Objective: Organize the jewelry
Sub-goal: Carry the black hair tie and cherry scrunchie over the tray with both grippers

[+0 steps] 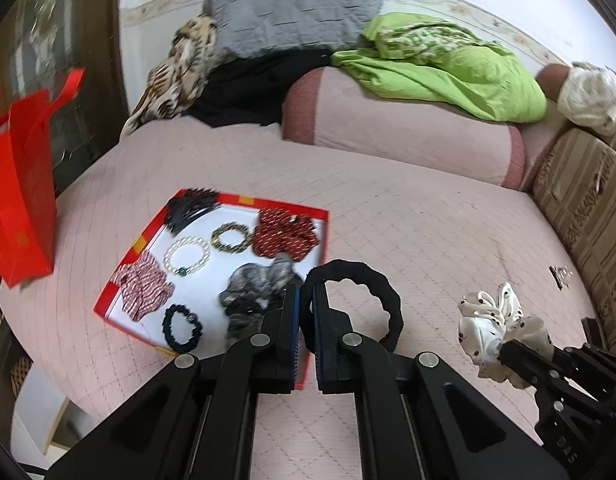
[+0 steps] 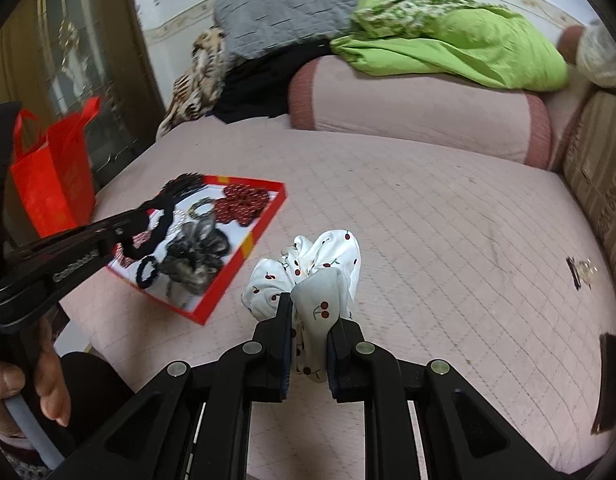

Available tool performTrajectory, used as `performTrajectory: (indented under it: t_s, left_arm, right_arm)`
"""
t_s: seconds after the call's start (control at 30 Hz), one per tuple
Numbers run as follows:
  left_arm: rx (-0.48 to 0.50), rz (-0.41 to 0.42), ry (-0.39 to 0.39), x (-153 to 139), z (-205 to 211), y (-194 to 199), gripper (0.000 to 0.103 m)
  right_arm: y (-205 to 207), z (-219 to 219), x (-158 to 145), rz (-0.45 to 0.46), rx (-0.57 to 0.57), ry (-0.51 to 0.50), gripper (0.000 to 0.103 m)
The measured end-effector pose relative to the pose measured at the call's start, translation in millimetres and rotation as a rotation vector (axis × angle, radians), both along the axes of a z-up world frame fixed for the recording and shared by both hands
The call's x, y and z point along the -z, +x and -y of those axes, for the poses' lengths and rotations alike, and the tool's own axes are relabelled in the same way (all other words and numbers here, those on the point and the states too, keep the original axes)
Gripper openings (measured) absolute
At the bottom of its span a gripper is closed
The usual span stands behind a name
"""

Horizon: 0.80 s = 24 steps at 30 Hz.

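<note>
My left gripper (image 1: 307, 294) is shut on a black scrunchie (image 1: 372, 278), held above the bed by the near right corner of a red-rimmed white tray (image 1: 244, 202). The tray holds a pearl bracelet (image 1: 187, 255), a gold bracelet (image 1: 229, 237), a red scrunchie (image 1: 284, 232), a grey scrunchie (image 1: 256, 292), a striped scrunchie (image 1: 144, 286) and a black hair tie (image 1: 181, 328). My right gripper (image 2: 313, 312) is shut on a white cherry-print scrunchie (image 2: 312, 276), right of the tray (image 2: 264, 224). The left gripper (image 2: 148, 216) shows over the tray in the right wrist view.
A pink quilted bed (image 1: 408, 220) carries a bolster (image 1: 400, 136), green cloth (image 1: 448, 68) and a grey pillow (image 1: 292, 4). A red bag (image 1: 20, 184) stands left. A small clip (image 1: 561, 276) lies at the right, near a striped cushion (image 1: 588, 200).
</note>
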<state>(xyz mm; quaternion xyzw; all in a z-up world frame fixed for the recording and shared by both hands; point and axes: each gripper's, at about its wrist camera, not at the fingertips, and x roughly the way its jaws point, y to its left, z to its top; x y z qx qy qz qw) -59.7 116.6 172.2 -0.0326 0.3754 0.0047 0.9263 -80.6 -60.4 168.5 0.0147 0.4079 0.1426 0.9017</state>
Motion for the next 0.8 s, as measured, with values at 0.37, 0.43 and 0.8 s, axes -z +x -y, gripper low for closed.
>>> performTrajectory:
  t_s: [0.37,0.43,0.8]
  left_arm:
    - [-0.094,-0.015,-0.071,14.5,-56.8,4.9,0.006]
    - [-0.102,-0.017,-0.083,16.5,-64.2,5.0,0.006]
    - [-0.114,-0.019,-0.108,22.0,-79.0,8.5,0.006]
  right_arm:
    - [8.1,-50.8,6.0,-0.024,-0.091,-0.051,0.015]
    - [8.9,-57.3,6.4,-0.026,-0.101,-0.057,0.015]
    - [10.9,-75.7,10.7,-0.039,-0.137,-0.074,0.015]
